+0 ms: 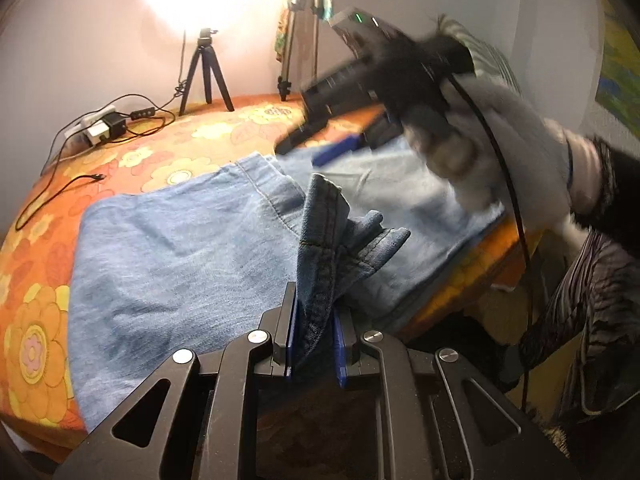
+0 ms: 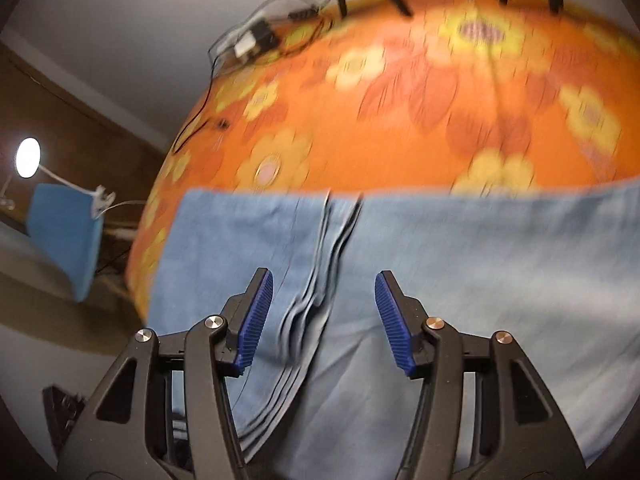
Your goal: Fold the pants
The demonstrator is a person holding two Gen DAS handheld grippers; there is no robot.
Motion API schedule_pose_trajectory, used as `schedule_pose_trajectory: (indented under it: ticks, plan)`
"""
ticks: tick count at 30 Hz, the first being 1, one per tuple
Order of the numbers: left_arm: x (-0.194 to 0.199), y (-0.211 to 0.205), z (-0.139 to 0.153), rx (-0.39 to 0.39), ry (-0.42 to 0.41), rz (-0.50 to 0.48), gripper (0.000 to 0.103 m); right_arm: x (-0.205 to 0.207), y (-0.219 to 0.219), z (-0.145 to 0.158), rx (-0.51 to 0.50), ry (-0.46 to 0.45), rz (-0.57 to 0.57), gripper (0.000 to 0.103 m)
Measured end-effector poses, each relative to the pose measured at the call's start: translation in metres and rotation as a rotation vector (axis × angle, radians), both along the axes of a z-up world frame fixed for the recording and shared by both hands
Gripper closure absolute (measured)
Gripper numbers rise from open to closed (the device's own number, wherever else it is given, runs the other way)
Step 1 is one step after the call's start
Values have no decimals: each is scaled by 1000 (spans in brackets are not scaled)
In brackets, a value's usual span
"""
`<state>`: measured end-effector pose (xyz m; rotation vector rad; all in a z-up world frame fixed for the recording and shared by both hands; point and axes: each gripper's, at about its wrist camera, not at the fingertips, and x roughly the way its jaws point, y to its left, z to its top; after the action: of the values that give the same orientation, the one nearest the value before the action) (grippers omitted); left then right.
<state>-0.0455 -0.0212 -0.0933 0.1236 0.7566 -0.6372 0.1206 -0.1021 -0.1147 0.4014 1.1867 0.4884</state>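
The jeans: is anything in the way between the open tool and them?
No. The right tool hangs open right over the jeans, with only air between. The left tool already pinches a bunched fold of them.

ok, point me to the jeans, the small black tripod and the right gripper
jeans point(image 1: 180, 248): left wrist view, flat light-blue denim panel on the bedspread.
small black tripod point(image 1: 206, 76): left wrist view, where its legs join.
right gripper point(image 2: 324, 320): right wrist view, midway between its blue-padded fingertips, over the denim.
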Motion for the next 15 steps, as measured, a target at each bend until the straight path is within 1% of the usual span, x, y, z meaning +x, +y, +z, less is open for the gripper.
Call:
schedule_pose_trajectory:
  ticks: [4,6,11,12,14,15]
  plan:
    - [2,9,10,-59,-14,29,90,-4,4,-16,78,87,-17,47]
    - [0,10,13,-66,-23,32,90,-2,6,-22,117,113,-33,47]
    - [-3,8,13,-69,-34,20,90,8,19,-28,192,134,-53,47]
    - [-4,8,14,-66,-39,16,90,10,22,-28,195,133,-59,48]
    - [-4,7,15,-58,-50,12,90,16,26,-29,188,123,-73,56]
    - [-4,6,15,-57,-52,10,90,18,27,-30,186,119,-84,58]
